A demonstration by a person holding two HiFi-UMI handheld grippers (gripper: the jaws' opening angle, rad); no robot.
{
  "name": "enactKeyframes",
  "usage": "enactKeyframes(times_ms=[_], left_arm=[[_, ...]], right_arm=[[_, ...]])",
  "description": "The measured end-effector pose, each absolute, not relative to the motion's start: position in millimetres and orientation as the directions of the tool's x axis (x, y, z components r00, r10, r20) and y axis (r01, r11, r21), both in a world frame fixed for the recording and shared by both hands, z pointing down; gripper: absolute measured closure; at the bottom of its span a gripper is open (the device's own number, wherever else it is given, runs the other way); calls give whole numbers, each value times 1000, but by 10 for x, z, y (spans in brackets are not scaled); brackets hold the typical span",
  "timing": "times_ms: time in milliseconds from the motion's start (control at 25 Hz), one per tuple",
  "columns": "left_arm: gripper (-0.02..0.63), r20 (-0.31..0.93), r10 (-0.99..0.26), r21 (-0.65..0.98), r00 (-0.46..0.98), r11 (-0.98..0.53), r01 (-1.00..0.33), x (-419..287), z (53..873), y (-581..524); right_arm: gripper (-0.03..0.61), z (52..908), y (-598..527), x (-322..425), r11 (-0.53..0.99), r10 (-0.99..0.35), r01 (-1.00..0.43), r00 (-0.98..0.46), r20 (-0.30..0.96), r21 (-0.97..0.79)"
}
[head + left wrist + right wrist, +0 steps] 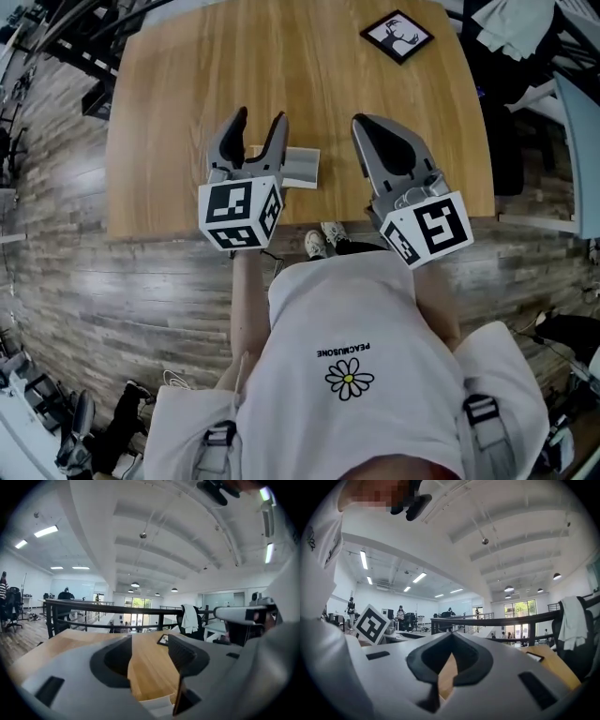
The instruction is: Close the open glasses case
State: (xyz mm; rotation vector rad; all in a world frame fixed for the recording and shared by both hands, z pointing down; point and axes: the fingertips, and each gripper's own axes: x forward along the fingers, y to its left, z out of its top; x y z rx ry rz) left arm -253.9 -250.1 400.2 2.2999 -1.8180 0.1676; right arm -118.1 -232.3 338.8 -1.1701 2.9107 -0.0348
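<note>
A grey glasses case (302, 167) lies on the wooden table (178, 103) near its front edge, partly hidden by my left gripper (260, 116). From here I cannot tell how its lid stands. The left gripper hovers just over the case's left end, its jaws open and nothing between them. In the left gripper view the gripper (150, 641) shows bare tabletop in the gap, with a pale grey edge of the case (157, 706) at the bottom. My right gripper (362, 122) is shut and empty, to the right of the case. Its fingertips (451, 637) meet.
A small black-framed picture (397, 36) lies at the table's far right and also appears as the picture (163, 639). A chair with a white cloth (189, 618) and a dark railing (84, 605) stand beyond the table. The left gripper's marker cube (370, 623) sits beside the right gripper.
</note>
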Motion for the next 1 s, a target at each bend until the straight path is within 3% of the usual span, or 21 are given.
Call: enactKeyframes(times_ms=[480,1000], left_arm=[[376,458,-830,138,319,-288,-948,-2278,5357,-2532],[371,593,-716,197,368,-315,-929,-2139,5909,-2661]], right_arm=[[572,3555,-2244,-917,668,-742,-743,-669,42,-28],[572,3637,-2272,-790,653,-754,-756,-654,64,-41]])
